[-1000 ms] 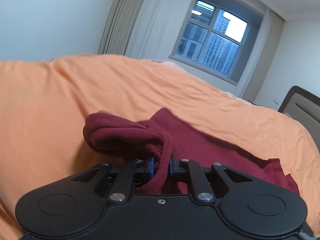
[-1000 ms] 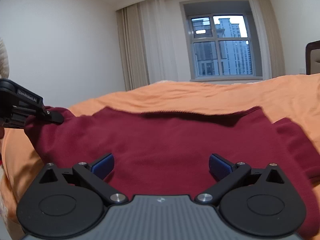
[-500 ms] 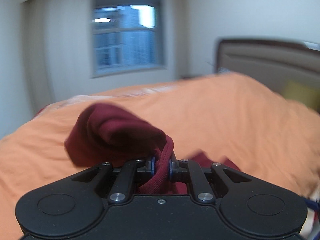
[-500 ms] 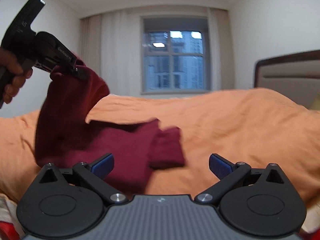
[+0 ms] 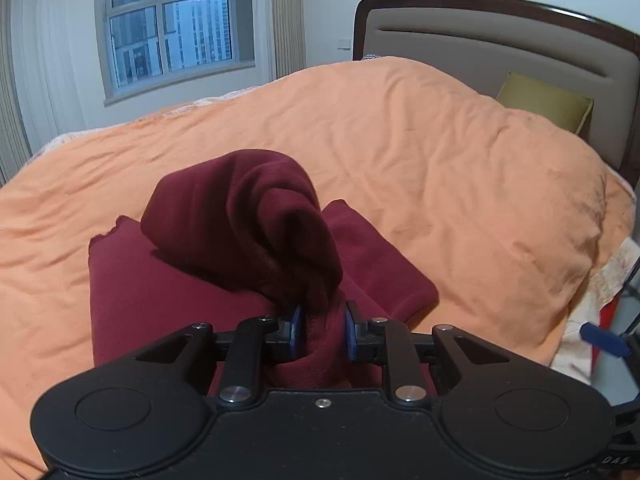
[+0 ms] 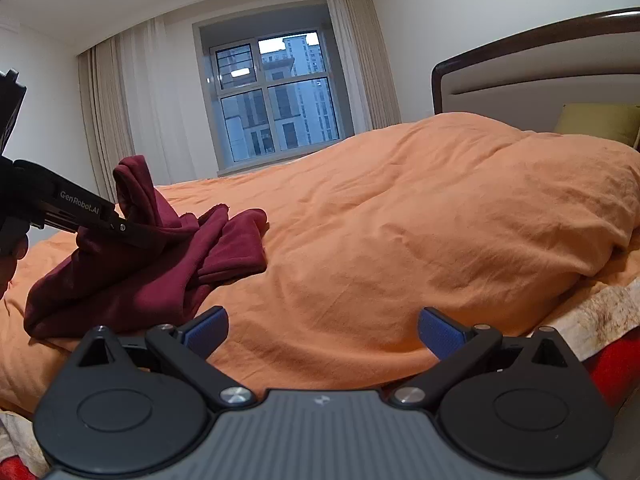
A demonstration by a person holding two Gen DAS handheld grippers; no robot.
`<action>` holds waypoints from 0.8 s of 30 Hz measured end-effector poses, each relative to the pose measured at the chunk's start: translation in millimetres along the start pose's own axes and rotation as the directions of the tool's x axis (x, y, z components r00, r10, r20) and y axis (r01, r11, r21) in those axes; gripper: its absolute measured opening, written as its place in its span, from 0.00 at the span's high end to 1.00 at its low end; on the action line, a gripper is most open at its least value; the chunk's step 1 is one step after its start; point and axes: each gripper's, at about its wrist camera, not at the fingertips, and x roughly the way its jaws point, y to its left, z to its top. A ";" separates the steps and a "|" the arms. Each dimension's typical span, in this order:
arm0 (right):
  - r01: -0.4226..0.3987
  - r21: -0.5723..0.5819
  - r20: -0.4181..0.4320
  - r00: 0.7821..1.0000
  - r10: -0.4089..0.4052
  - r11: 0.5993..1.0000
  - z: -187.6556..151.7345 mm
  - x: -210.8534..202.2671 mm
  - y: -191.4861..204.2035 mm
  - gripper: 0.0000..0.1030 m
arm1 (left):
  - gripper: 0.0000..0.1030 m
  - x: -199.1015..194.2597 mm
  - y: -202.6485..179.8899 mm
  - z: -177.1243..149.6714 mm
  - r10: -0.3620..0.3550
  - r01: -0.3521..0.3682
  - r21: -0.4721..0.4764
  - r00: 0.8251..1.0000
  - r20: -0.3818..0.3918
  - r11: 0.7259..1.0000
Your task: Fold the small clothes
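A dark red garment (image 5: 240,248) lies bunched on the orange duvet (image 5: 440,168). My left gripper (image 5: 322,328) is shut on a rolled fold of it, which arches up in front of the blue pads. In the right wrist view the same dark red garment (image 6: 160,264) sits at the left, with the left gripper (image 6: 132,236) low over it, gripping cloth. My right gripper (image 6: 322,330) stands open at the near side of the bed, to the right of the garment, with nothing between its fingers.
The orange duvet (image 6: 400,220) covers the whole bed and bulges high at the right. A padded headboard (image 5: 520,60) and a yellow-green pillow (image 5: 548,100) stand at the right. A window (image 6: 276,100) with curtains is behind. Something red (image 6: 612,364) shows below the bed edge.
The left gripper has swung the held fold rightwards and down over the garment, from high in the air to low on the bed. The right gripper has drawn back to the right, away from the garment.
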 end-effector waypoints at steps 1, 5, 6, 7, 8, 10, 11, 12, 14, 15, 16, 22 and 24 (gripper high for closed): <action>0.001 0.002 0.000 1.000 -0.001 1.000 -0.9 -2.2 0.3 0.00 | 0.78 -1.0 1.4 -0.5 -0.004 0.004 -0.007 1.000 0.001 1.000; 0.010 -0.004 -0.012 1.000 -0.011 1.000 -3.0 -2.6 4.8 0.00 | 0.74 -7.0 0.8 -0.1 -0.032 0.032 -0.025 0.999 0.004 0.999; 0.013 -0.005 -0.017 1.000 -0.013 1.000 -3.8 -3.4 4.6 0.00 | 0.74 -8.4 0.4 -0.1 -0.038 0.039 -0.027 0.999 0.006 0.999; 0.015 -0.004 -0.023 1.000 -0.015 1.000 -4.6 -3.9 4.4 0.00 | 0.74 -9.1 -1.2 0.4 -0.043 0.043 -0.027 0.999 0.008 0.999; 0.018 -0.004 -0.028 0.999 -0.018 1.000 -5.4 -4.6 4.1 0.00 | 0.74 -10.7 -1.2 0.4 -0.046 0.046 -0.028 0.999 0.010 0.999; 0.027 -0.003 -0.036 0.999 -0.027 1.000 -7.3 -6.2 4.4 0.00 | 0.71 -12.0 -1.4 0.8 -0.055 0.056 -0.038 0.998 0.015 0.998; 0.032 -0.003 -0.040 0.999 -0.032 0.999 -8.0 -6.2 4.6 0.00 | 0.70 -13.1 -0.6 1.0 -0.062 0.063 -0.048 0.998 0.017 0.997; 0.034 -0.003 -0.044 0.998 -0.035 0.999 -8.4 -7.0 4.9 0.00 | 0.69 -14.8 1.0 0.8 -0.069 0.070 -0.057 0.997 0.017 0.996; 0.036 -0.006 -0.047 0.998 -0.036 0.999 -9.4 -7.2 4.7 0.00 | 0.63 -19.3 4.3 0.2 -0.080 0.081 -0.077 0.997 0.023 0.994; 0.037 -0.009 -0.050 0.998 -0.038 0.999 -10.0 -7.9 5.3 0.00 | 0.55 -22.1 5.8 -0.7 -0.084 0.087 -0.089 0.996 0.030 0.992; 0.038 -0.011 -0.054 0.998 -0.039 0.999 -10.4 -8.3 5.6 0.00 | 0.43 -24.7 6.6 -1.9 -0.086 0.089 -0.100 0.996 0.038 0.991; 0.035 -0.020 -0.077 0.996 -0.036 0.999 -14.1 -7.7 8.8 0.00 | 0.06 -46.2 17.8 -13.9 -0.055 0.069 -0.173 0.995 0.084 0.983; 0.028 -0.019 -0.075 0.997 -0.029 0.999 -14.0 -6.8 10.1 0.00 | 0.01 -54.6 25.7 -19.2 -0.031 0.054 -0.217 0.994 0.108 0.975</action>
